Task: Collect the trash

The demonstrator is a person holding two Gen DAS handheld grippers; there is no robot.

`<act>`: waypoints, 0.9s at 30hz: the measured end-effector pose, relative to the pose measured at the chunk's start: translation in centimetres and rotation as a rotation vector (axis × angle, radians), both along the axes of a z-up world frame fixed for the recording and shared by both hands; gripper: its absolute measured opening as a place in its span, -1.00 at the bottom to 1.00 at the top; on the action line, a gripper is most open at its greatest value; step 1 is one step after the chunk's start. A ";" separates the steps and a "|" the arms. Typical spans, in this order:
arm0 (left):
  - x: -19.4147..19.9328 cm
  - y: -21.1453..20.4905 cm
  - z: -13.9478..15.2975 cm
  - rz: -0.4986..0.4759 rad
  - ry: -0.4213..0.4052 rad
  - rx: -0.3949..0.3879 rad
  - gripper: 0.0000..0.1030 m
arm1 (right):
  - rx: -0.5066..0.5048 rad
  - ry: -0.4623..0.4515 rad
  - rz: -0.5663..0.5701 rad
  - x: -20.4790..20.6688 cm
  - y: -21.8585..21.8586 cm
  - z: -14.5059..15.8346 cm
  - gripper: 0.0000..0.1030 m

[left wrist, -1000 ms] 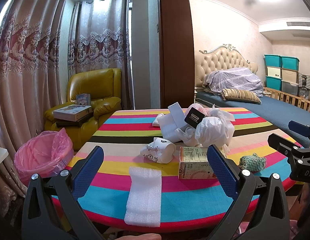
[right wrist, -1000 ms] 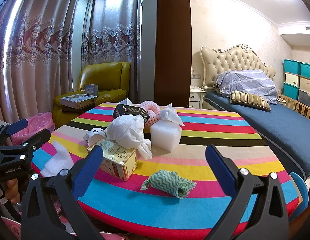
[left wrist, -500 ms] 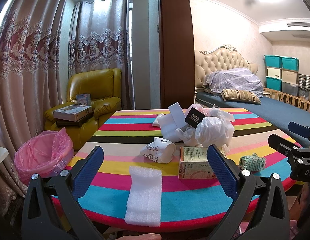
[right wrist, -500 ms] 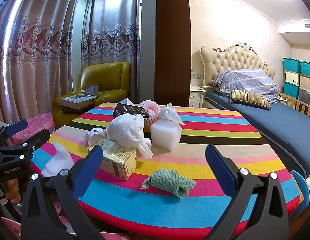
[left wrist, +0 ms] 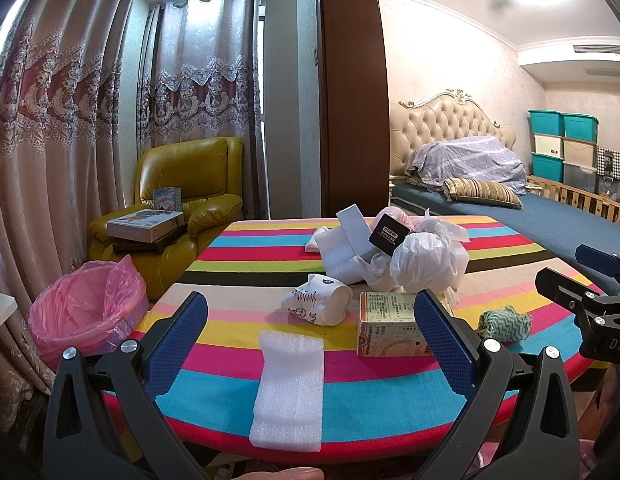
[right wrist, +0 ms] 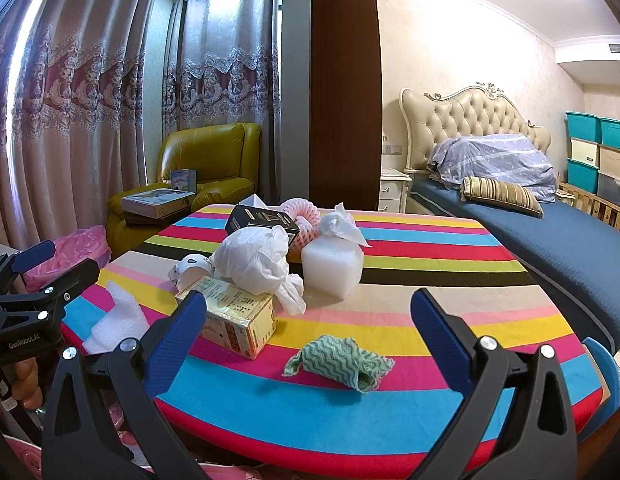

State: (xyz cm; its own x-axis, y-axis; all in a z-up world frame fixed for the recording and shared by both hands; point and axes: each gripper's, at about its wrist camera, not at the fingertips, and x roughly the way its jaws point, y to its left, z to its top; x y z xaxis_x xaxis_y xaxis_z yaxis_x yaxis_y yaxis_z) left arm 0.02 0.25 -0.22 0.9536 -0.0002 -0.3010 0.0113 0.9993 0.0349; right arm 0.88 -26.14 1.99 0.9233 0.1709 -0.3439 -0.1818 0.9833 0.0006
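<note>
1. The pink-lined bin [left wrist: 85, 312] stands on the floor left of the striped desk [left wrist: 245, 248].
2. The left gripper [left wrist: 310, 336] is spread wide, holding nothing, framing the foam sheet [left wrist: 287, 384].
3. Mid-desk sit a paper cup [left wrist: 316, 305], carton [left wrist: 386, 330] and white bag [left wrist: 424, 260].
4. The right gripper [right wrist: 310, 332] is spread wide too, framing the green cloth [right wrist: 342, 362].

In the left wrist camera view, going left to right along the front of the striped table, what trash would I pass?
White foam sheet → crushed paper cup → yellow carton box → green zigzag cloth.
</note>
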 end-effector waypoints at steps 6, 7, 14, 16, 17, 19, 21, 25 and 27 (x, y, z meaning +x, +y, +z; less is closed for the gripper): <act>0.0 0.0 0.0 0.000 -0.001 0.000 0.88 | 0.002 0.002 0.000 0.0 0.0 -0.1 0.92; 0.0 0.0 0.0 0.000 -0.001 0.000 0.88 | 0.003 0.002 0.000 0.0 0.0 -0.1 0.92; 0.0 0.0 0.0 0.000 0.000 -0.001 0.88 | 0.005 0.005 0.000 0.0 0.0 -0.1 0.92; 0.0 0.1 0.0 0.001 0.000 -0.001 0.88 | 0.007 0.007 0.000 0.0 0.0 -0.1 0.92; 0.0 0.0 0.0 0.000 -0.001 -0.001 0.88 | 0.007 0.007 0.000 -0.1 0.1 -0.1 0.92; 0.0 0.0 0.0 0.000 -0.001 -0.001 0.88 | 0.007 0.007 0.000 0.0 0.0 -0.1 0.92; 0.0 0.0 0.0 0.000 -0.001 -0.001 0.88 | 0.007 0.007 0.001 0.0 0.0 -0.1 0.92; 0.0 0.0 -0.2 -0.002 0.000 -0.002 0.88 | 0.008 0.009 0.000 0.0 0.0 -0.1 0.92; 0.0 0.0 -0.1 0.000 0.000 -0.002 0.88 | 0.008 0.009 0.000 -0.1 0.0 -0.1 0.92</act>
State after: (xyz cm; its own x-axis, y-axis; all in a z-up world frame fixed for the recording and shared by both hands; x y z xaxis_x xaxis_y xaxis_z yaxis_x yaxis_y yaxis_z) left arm 0.03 0.20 -0.35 0.9538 -0.0012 -0.3005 0.0117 0.9994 0.0332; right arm 0.81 -26.09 1.89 0.9202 0.1742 -0.3505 -0.1822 0.9832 0.0103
